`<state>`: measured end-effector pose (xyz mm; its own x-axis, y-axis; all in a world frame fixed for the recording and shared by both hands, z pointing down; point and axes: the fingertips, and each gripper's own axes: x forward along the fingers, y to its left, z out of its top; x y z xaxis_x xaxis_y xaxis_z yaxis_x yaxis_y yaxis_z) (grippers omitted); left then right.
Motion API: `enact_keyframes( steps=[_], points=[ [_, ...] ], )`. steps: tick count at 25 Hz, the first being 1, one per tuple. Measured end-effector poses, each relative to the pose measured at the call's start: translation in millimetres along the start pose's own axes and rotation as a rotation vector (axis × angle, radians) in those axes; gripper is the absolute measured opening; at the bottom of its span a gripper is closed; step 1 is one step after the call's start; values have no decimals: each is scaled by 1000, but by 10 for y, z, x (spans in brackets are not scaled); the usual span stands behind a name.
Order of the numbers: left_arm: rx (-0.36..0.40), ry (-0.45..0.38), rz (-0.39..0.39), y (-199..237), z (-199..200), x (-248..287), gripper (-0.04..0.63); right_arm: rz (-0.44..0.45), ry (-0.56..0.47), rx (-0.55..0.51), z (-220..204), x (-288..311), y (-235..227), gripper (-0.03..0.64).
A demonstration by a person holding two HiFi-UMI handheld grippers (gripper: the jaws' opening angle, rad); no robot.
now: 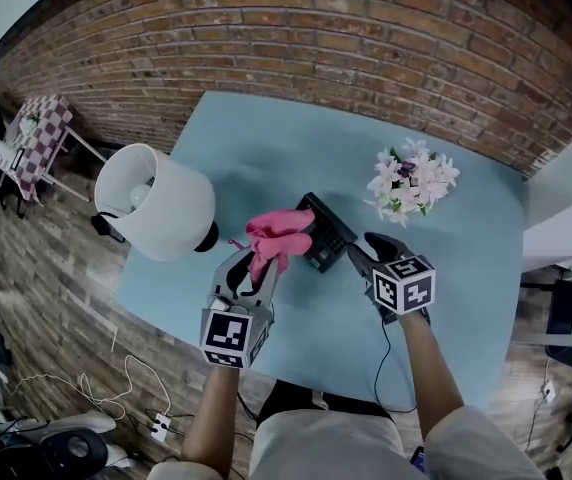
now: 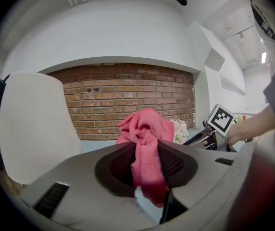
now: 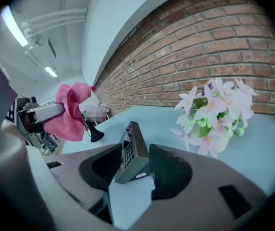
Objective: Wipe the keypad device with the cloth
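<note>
1. The white lamp shade [image 1: 156,200] stands at the left edge of the light blue table [image 1: 466,298]. No writing shows on it.
2. The left gripper [image 1: 256,268] bears a cube with black-and-white square markers, a pattern and not words. Its jaws are clenched on the pink cloth [image 1: 278,233]. In the left gripper view the cloth runs between the two pads, bunches up beyond the tips and hangs a little below them. The bunched end hovers just left of the keypad device; whether it touches the device cannot be told.
3. The keypad device [image 1: 324,233], dark with rows of small keys, lies on the table near its middle, between the two grippers. Its near end carries a small white label, and the print on the label and the keys is too small to read.
4. The right gripper [image 1: 361,245], with its own marker cube, has its jaws spread wide. The device's near end sits between them, clear of the left pad, so it is released.
5. A bunch of pale pink and white flowers [image 1: 413,181] stands far right, apart from the device.
</note>
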<state>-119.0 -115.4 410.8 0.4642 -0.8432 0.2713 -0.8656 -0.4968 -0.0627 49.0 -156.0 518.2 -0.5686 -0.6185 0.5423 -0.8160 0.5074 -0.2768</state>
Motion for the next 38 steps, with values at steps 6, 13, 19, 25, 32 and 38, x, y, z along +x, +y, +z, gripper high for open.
enact_keyframes(
  steps=[6, 13, 19, 25, 32, 38],
  points=[
    [-28, 19, -7, 71, -147, 193, 135, 18, 31, 63, -152, 161, -112, 202],
    [-40, 56, -40, 58, -280, 384, 135, 84, 51, 82, -235, 297, -111, 202],
    [-38, 80, -64, 38, -372, 514, 135, 151, 67, 96, -270, 348, -84, 201],
    [-93, 107, -57, 67, -507, 753, 135, 199, 59, 121, -267, 351, -46, 153],
    [-193, 143, 37, 309, -763, 1155, 135, 213, 54, 119, -268, 358, -49, 147],
    [-194, 164, 3, 227, -873, 1412, 135, 217, 68, 110, -281, 363, -48, 146]
  ],
)
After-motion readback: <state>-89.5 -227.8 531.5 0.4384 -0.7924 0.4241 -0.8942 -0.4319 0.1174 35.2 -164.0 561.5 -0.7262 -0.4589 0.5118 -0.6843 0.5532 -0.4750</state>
